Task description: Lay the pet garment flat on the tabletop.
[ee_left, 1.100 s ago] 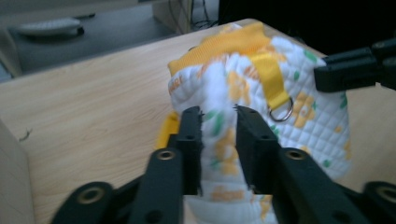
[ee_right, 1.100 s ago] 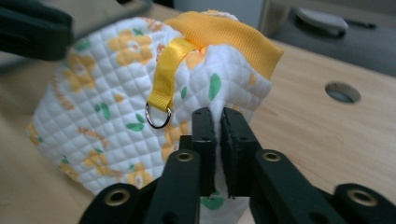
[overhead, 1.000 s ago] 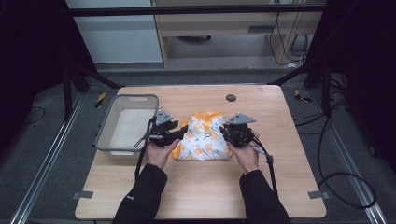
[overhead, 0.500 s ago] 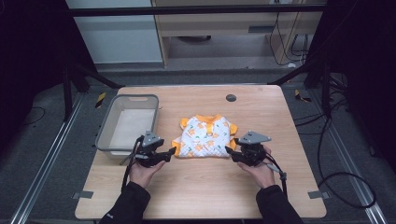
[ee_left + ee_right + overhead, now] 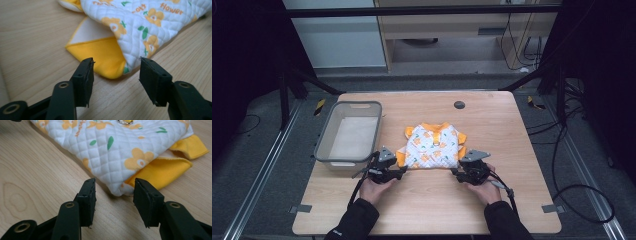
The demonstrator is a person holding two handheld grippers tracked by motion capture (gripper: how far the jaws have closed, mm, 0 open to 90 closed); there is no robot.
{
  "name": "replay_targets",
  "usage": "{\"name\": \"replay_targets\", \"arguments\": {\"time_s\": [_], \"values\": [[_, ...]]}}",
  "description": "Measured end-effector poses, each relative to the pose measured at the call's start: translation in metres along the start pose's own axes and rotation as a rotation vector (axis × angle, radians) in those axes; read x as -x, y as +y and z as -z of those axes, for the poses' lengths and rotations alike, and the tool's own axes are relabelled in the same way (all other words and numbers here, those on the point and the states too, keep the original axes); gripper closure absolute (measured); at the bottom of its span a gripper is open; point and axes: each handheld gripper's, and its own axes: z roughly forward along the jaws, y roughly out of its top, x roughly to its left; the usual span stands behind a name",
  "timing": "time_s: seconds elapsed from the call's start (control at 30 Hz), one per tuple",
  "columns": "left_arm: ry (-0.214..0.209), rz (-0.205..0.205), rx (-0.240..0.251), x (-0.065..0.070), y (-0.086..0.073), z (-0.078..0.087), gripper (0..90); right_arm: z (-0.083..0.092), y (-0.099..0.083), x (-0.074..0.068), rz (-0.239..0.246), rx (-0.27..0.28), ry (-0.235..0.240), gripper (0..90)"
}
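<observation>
Lying flat near the middle of the wooden table point(image 5: 422, 210), a small quilted garment point(image 5: 432, 147) is seen from the high view, with a grey basket point(image 5: 347, 160) well apart to its left. The left gripper point(image 5: 401, 171) and the right gripper point(image 5: 455, 172) are held low at the garment's two near corners, just short of the hem.

From the left gripper view, the jaws are seen parted with nothing between them; they have just been closing a little. A folded yellow sleeve point(image 5: 105, 56) and the near corner of the white body lie just ahead of the tips.

From the right gripper view, the jaws are likewise parted and empty, and have just been narrowing slightly; the other hem corner lies just ahead of them, with a yellow cuff point(image 5: 162, 171) beside it.

The cloth is judged light, soft and limp, so sagging is to be expected when it is lifted; it is best taken at both hem corners, all layers pinched together. White quilting printed with orange flowers and green leaves is shown, trimmed in yellow.
</observation>
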Motion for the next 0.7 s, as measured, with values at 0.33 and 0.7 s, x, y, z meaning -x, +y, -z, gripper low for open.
{"name": "replay_targets", "arguments": {"time_s": [0.33,0.7], "values": [[0.01,-0.004,-0.015,0.002,0.001,-0.009,68.6,-0.006,0.0,0.003,0.003,-0.015,-0.05,73.6],[-0.031,0.012,0.017,0.006,0.005,-0.001,82.9,0.0,0.01,-0.001,0.02,-0.006,0.001,85.8]]}}
